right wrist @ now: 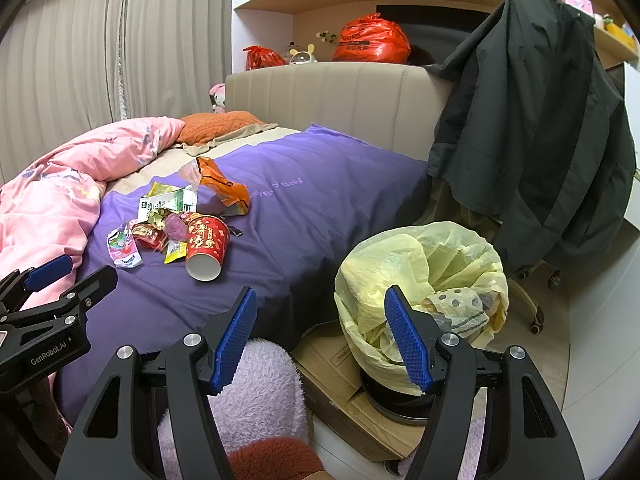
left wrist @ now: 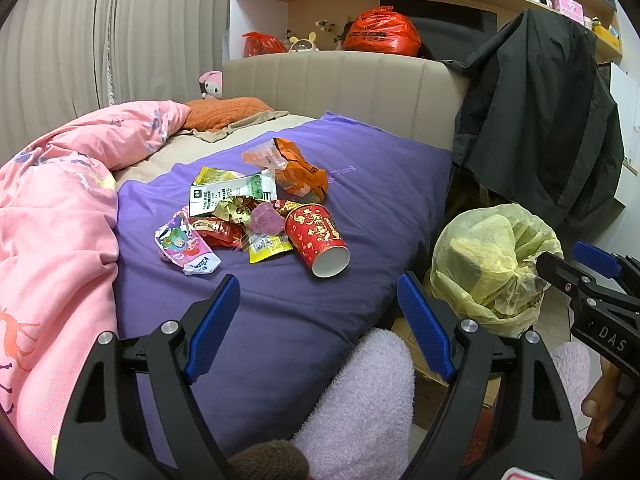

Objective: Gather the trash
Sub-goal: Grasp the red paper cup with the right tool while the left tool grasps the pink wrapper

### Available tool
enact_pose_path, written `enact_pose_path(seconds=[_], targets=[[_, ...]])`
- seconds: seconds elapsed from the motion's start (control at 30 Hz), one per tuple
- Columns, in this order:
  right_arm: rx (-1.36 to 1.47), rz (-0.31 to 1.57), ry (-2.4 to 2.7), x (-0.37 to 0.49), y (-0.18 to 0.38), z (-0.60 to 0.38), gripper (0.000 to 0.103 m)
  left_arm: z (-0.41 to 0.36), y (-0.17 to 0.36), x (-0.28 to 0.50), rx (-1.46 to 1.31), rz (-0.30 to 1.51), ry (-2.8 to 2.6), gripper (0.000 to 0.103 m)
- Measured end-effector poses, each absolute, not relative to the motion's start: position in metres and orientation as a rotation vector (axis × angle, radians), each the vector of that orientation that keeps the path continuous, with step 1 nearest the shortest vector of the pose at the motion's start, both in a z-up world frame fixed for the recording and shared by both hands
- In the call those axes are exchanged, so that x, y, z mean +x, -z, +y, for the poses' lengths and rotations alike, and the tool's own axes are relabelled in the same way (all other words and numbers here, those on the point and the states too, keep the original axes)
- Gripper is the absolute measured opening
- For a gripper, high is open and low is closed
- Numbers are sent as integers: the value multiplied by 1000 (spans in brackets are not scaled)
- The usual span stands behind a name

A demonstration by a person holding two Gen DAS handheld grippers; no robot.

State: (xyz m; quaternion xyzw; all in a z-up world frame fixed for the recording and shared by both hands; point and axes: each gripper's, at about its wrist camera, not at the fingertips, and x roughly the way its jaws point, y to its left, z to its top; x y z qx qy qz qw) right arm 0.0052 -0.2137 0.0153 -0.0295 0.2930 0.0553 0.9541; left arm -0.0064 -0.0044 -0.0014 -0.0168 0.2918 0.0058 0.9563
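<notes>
A pile of trash lies on the purple sheet [left wrist: 360, 184]: a red paper cup [left wrist: 318, 238] on its side, an orange wrapper [left wrist: 296, 168], a white-green carton [left wrist: 230, 194], a pink wrapper [left wrist: 186, 246] and a yellow wrapper [left wrist: 266, 246]. The cup also shows in the right wrist view [right wrist: 206, 246]. A bin with a yellow bag [right wrist: 424, 280] stands on the floor beside the bed. My left gripper [left wrist: 318, 292] is open and empty, short of the pile. My right gripper [right wrist: 320, 304] is open and empty, between bed edge and bin.
A pink duvet [left wrist: 56, 216] is bunched at the left of the bed. A dark jacket [right wrist: 540, 128] hangs over a chair at the right. A flattened cardboard box [right wrist: 340, 384] lies under the bin. Red bags [left wrist: 380, 32] sit on the headboard shelf.
</notes>
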Motion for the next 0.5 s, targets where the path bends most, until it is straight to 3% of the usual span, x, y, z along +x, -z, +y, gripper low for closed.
enact_pose_path(seconds=[0.5], targets=[[-80, 599, -126, 21, -7, -219, 63, 10, 11, 27, -39, 604, 31, 77]])
